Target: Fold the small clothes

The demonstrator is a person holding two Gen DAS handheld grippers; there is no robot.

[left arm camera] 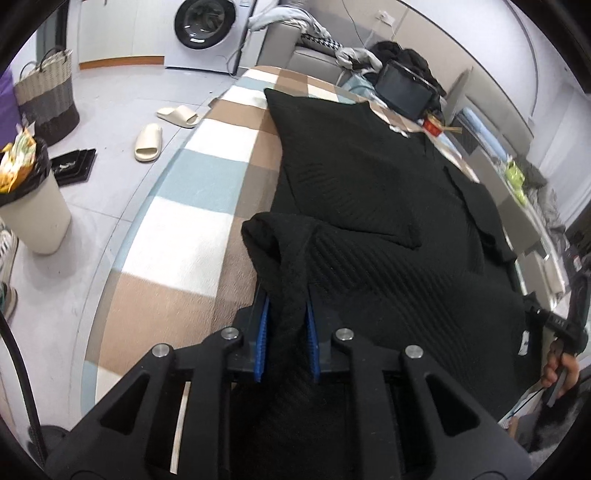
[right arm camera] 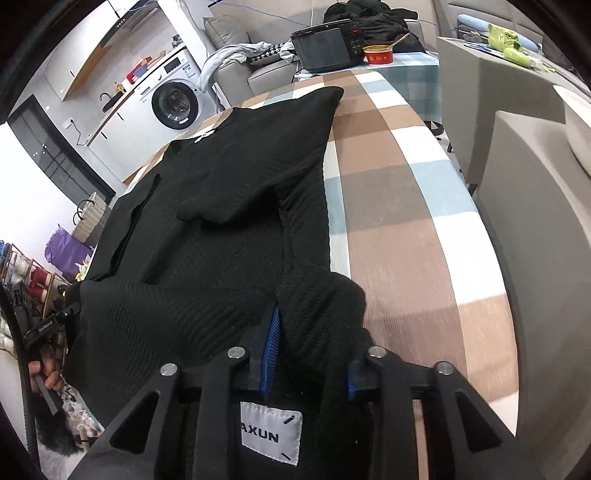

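Note:
A black ribbed knit top [left arm camera: 369, 206] lies spread on a checked cloth [left arm camera: 207, 173], with both sleeves folded in over its body. My left gripper [left arm camera: 288, 325] is shut on the near left corner of its hem, and the cloth bunches up between the blue pads [left arm camera: 263, 332]. In the right wrist view the same black top [right arm camera: 229, 192] lies ahead. My right gripper [right arm camera: 310, 350] is shut on the near right hem corner, with a white label [right arm camera: 271, 432] showing just under it.
A tablet [right arm camera: 325, 48], a red bowl [right arm camera: 378, 55] and dark clothes sit at the table's far end. On the floor to the left are slippers [left arm camera: 149, 142], a bin [left arm camera: 33, 210], a woven basket [left arm camera: 46, 96] and a washing machine [left arm camera: 207, 29]. A grey sofa [right arm camera: 535, 184] stands on the right.

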